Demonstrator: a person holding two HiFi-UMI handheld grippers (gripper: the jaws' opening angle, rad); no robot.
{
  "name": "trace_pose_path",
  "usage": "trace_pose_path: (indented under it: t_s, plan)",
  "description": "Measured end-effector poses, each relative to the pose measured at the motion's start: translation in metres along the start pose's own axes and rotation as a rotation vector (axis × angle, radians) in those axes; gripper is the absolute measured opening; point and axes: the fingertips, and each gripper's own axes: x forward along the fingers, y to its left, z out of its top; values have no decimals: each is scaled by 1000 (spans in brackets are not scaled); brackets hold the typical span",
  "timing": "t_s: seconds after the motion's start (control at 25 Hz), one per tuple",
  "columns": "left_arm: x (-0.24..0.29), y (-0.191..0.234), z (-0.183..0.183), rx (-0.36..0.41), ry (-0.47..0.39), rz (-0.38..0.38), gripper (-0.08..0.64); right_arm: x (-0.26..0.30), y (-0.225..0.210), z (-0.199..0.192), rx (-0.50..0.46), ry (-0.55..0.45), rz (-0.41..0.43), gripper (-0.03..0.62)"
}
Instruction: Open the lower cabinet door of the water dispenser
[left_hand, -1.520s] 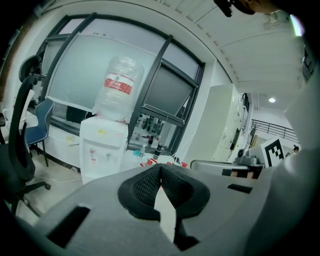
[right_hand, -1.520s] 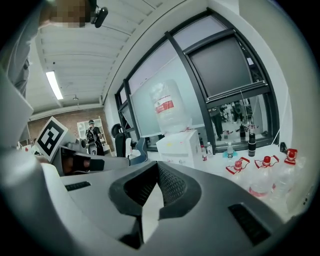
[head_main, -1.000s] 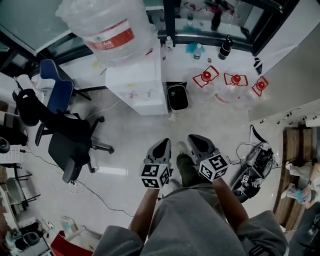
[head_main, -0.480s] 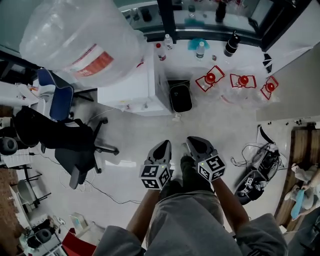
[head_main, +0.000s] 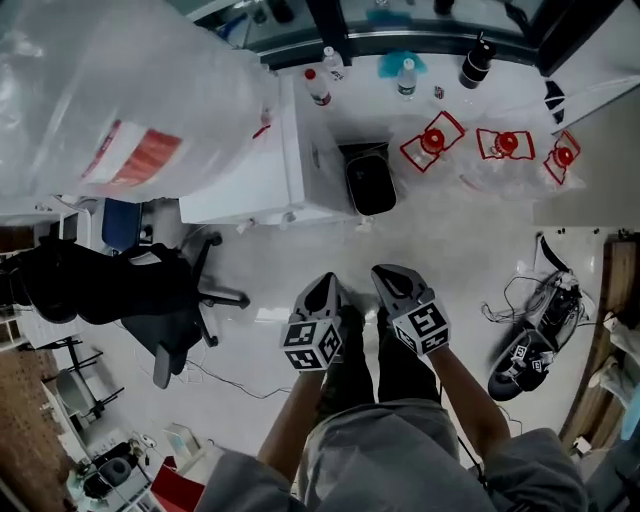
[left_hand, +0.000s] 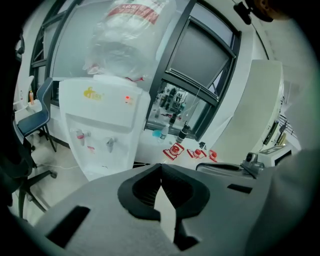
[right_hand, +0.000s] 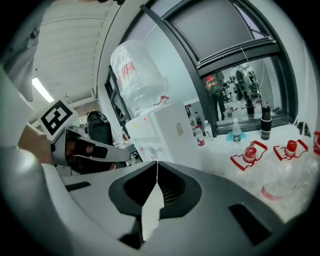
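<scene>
Your left gripper (head_main: 324, 286) and right gripper (head_main: 386, 274) hang side by side above your legs over the pale floor (head_main: 440, 260). They are close together but not touching. Each gripper view shows its jaws clenched tip to tip with nothing between them. The tall white water dispenser (head_main: 262, 172) stands ahead of you and off to your left, well apart from both grippers. A large clear plastic water jug (head_main: 120, 100) with a red label is upended on its top. In the left gripper view you face the dispenser's front with its two small taps (left_hand: 110, 145). Your own gripper body covers the bottom of the unit there, so the lower cabinet door cannot be made out in any view. A black waste bin (head_main: 370, 182) sits just beside the dispenser's right side. A black office chair (head_main: 150, 300) stands to the dispenser's left.
</scene>
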Motion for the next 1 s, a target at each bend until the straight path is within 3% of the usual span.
trace_pose_path:
  t_s: [1.0]
  plan:
    - [115,107,-83,67,126,-14,11,124,-64,-119,-12,61,-30,12]
